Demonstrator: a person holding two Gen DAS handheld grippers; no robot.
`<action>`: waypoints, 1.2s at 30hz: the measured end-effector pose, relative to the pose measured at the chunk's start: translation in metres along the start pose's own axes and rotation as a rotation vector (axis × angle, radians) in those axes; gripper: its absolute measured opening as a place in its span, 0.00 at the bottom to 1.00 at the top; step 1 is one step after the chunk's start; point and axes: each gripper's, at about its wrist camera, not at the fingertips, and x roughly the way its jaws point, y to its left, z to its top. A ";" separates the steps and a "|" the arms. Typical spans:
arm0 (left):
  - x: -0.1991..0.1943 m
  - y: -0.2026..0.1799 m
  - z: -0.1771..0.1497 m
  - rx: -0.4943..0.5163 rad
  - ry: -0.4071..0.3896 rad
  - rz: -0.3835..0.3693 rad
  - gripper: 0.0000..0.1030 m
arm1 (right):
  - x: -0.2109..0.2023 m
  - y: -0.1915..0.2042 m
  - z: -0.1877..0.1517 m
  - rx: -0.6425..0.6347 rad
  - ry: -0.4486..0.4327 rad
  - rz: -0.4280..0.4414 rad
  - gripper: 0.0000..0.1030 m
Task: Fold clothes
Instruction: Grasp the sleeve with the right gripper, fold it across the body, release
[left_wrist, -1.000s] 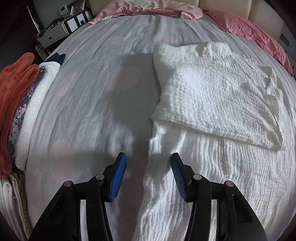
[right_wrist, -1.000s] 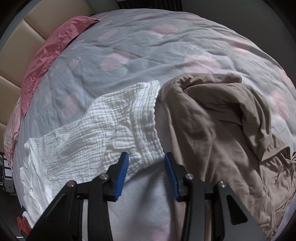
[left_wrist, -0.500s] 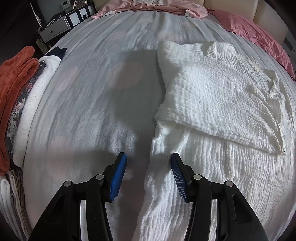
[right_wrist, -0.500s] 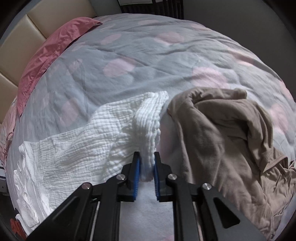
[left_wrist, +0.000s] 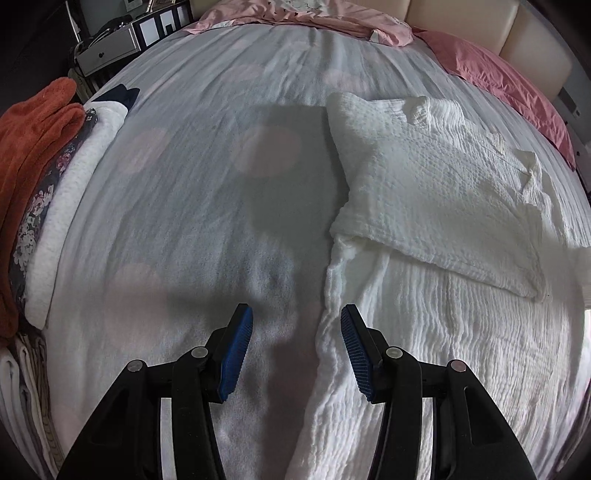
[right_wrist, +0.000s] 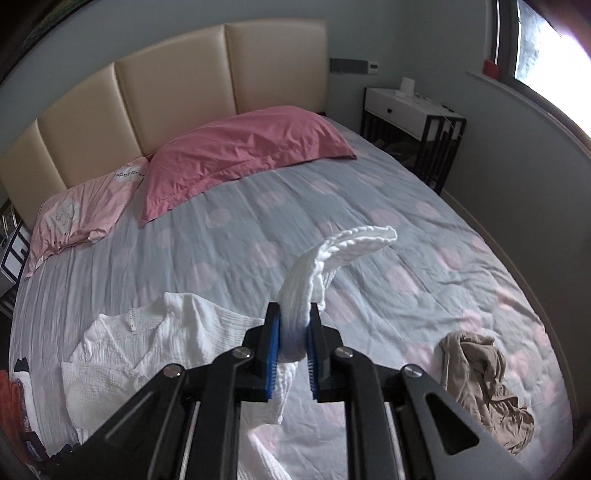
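You're mid-fold on white shirt, spread on bed. R gripper clamped on its sleeve, lifted. L gripper half-open, empty, at hem edge. Next: lay sleeve across body, flat.

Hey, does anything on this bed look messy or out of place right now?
Yes. A tan garment lies crumpled in a heap near the bed's right edge, unfolded, unlike the folded stack at the left edge. The white shirt is only half folded, one sleeve pinched up in the right gripper.
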 end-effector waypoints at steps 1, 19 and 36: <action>0.000 0.003 0.000 -0.009 0.002 -0.014 0.51 | -0.006 0.019 0.003 -0.027 -0.009 -0.001 0.12; 0.003 0.019 0.001 -0.057 0.031 -0.153 0.51 | 0.053 0.276 -0.108 -0.350 0.137 0.099 0.12; -0.005 0.025 0.010 -0.087 0.040 -0.205 0.51 | 0.093 0.303 -0.191 -0.401 0.393 0.301 0.19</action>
